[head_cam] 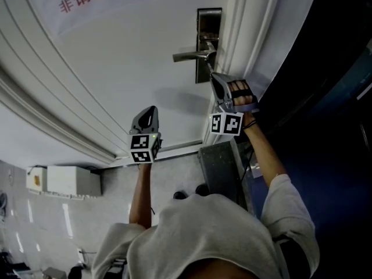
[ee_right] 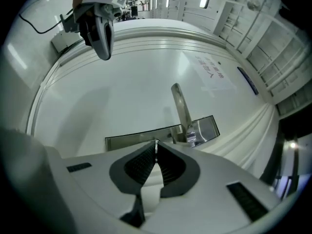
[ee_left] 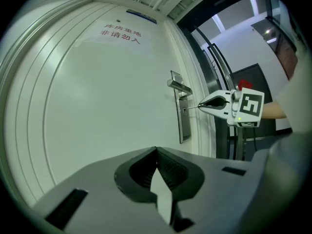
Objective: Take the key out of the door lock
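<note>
Right of centre in the left gripper view, the right gripper (ee_left: 201, 105) pinches the thin key (ee_left: 192, 107), its tip at the door's lock plate (ee_left: 184, 128). The left gripper (head_cam: 152, 110) hangs closed, empty.

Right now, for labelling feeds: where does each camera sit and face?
Head view: on the head, looking down at the door; shows left gripper, right gripper, both forearms.
Left gripper view: on the left gripper, facing the door; shows its shut jaws.
Right gripper view: on the right gripper, facing the handle; its jaws pinch the key.
Shared: all three see the handle.
</note>
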The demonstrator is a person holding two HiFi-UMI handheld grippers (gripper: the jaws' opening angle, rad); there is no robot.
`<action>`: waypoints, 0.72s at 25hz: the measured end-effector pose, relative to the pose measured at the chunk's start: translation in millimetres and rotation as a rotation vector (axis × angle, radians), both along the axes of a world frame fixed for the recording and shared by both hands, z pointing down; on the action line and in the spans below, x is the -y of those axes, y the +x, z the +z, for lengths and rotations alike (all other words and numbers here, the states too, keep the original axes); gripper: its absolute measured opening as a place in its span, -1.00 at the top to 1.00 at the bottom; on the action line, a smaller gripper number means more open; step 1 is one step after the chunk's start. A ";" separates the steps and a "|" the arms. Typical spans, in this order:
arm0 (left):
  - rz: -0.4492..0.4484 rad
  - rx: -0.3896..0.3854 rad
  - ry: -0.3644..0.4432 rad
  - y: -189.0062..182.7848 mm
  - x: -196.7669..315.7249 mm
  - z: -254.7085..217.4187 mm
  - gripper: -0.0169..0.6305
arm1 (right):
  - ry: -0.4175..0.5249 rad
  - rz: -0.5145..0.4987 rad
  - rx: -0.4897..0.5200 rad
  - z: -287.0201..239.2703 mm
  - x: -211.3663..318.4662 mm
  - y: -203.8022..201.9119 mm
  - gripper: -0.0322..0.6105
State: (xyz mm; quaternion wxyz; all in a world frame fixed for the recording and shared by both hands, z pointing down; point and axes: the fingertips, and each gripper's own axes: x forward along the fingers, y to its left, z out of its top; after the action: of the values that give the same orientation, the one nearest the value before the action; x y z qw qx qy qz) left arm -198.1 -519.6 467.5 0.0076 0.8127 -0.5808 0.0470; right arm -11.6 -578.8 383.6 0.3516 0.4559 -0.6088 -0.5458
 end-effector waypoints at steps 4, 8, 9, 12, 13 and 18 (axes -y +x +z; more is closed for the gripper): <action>0.000 0.007 0.002 2.1 0.3 -1.2 0.89 | -0.070 -0.020 0.122 1.8 -6.2 2.0 0.80; -0.006 0.011 0.007 0.5 1.2 -3.5 0.89 | -0.181 -0.042 0.322 7.6 -10.8 5.2 0.80; -0.008 0.011 0.008 -0.3 1.6 -4.0 0.89 | -0.211 -0.048 0.374 9.5 -11.7 5.8 0.80; -0.012 0.012 0.009 -2.2 3.4 -5.0 0.89 | -0.311 -0.064 0.533 17.5 -12.2 8.0 0.80; -0.012 0.013 0.009 -2.3 4.3 -5.1 0.89 | -0.345 -0.072 0.588 21.1 -12.0 8.9 0.80; -0.011 0.015 0.004 -0.5 7.7 -2.8 0.89 | -0.462 -0.115 0.830 33.6 -14.4 12.9 0.80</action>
State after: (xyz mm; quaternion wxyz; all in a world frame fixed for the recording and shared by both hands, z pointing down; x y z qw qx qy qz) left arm -198.7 -527.3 464.7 0.0017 0.8091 -0.5854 0.0518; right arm 1.3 -564.3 417.3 0.1403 0.5109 -0.8274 -0.1863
